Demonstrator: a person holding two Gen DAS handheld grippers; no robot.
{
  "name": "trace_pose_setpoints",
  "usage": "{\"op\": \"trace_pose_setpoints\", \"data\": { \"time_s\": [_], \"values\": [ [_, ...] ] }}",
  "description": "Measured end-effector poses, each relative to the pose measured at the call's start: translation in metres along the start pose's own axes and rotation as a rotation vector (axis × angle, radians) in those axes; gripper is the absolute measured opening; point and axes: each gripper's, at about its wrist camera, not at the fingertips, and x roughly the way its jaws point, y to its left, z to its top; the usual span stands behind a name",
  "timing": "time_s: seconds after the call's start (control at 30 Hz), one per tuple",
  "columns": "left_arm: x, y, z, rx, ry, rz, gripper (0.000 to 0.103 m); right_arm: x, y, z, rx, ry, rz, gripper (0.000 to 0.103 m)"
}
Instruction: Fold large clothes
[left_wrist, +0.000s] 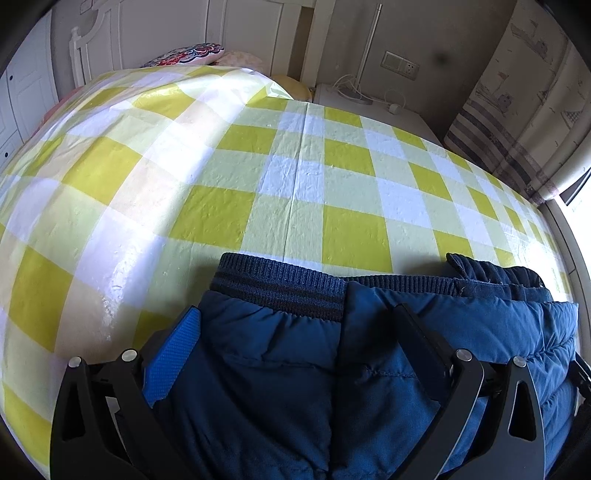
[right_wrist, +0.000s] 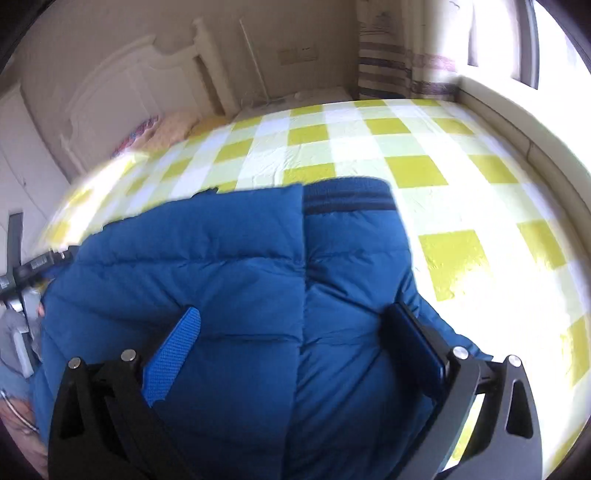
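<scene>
A blue quilted puffer jacket (left_wrist: 280, 369) with a dark ribbed hem lies on a bed with a yellow and white checked cover (left_wrist: 295, 184). My left gripper (left_wrist: 295, 314) is open, its fingers wide apart over the jacket near the ribbed band (left_wrist: 280, 284). In the right wrist view the jacket (right_wrist: 240, 277) bulges up in folded layers. My right gripper (right_wrist: 295, 317) is open too, its fingers spread on either side of the padded fabric. I cannot tell whether the fingers touch the cloth.
A white headboard (left_wrist: 96, 48) and patterned pillows (left_wrist: 188, 55) stand at the far end. A white nightstand (left_wrist: 354, 96) with cables sits beside the bed. A striped curtain (left_wrist: 517, 110) and a bright window ledge (right_wrist: 517, 122) run along the right side.
</scene>
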Motion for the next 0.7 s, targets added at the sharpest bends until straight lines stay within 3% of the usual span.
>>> {"op": "trace_pose_setpoints", "data": {
  "time_s": [0.07,0.13,0.17,0.23,0.3,0.37,0.43,0.47,0.6,0.67,0.7],
  "values": [
    [-0.006,-0.005,0.000,0.017,-0.010,0.037,0.099,0.004,0.021,-0.002,-0.084,0.003,-0.096,0.100],
    [-0.036,-0.015,-0.006,0.044,-0.098,0.079,0.099,0.006,0.032,-0.003,-0.125,0.003,-0.136,0.100],
    [-0.060,-0.024,-0.013,0.054,-0.160,0.028,0.099,0.005,0.029,-0.004,-0.111,0.004,-0.120,0.100],
    [-0.088,-0.044,-0.026,0.115,-0.200,-0.044,0.099,0.005,0.022,-0.005,-0.080,0.006,-0.083,0.100],
    [-0.105,-0.073,-0.050,0.236,-0.236,-0.022,0.099,0.007,0.014,-0.003,-0.081,0.005,-0.083,0.100],
    [-0.091,-0.099,-0.088,0.373,-0.195,0.013,0.099,0.008,0.013,-0.002,-0.087,0.001,-0.091,0.100],
    [-0.069,-0.109,-0.114,0.449,-0.157,0.049,0.099,0.007,0.011,-0.003,-0.077,-0.004,-0.066,0.100],
    [-0.071,-0.106,-0.116,0.435,-0.173,0.046,0.099,0.007,0.008,-0.003,-0.076,-0.005,-0.062,0.100],
    [-0.058,-0.094,-0.099,0.367,-0.088,-0.039,0.099,0.004,0.009,-0.002,-0.079,-0.003,-0.076,0.100],
    [-0.058,-0.094,-0.100,0.363,-0.088,-0.041,0.099,-0.012,0.022,-0.006,-0.108,-0.040,-0.186,0.100],
    [-0.058,-0.095,-0.101,0.365,-0.090,-0.037,0.099,-0.022,0.034,-0.009,-0.140,-0.066,-0.198,0.100]
  ]
}}
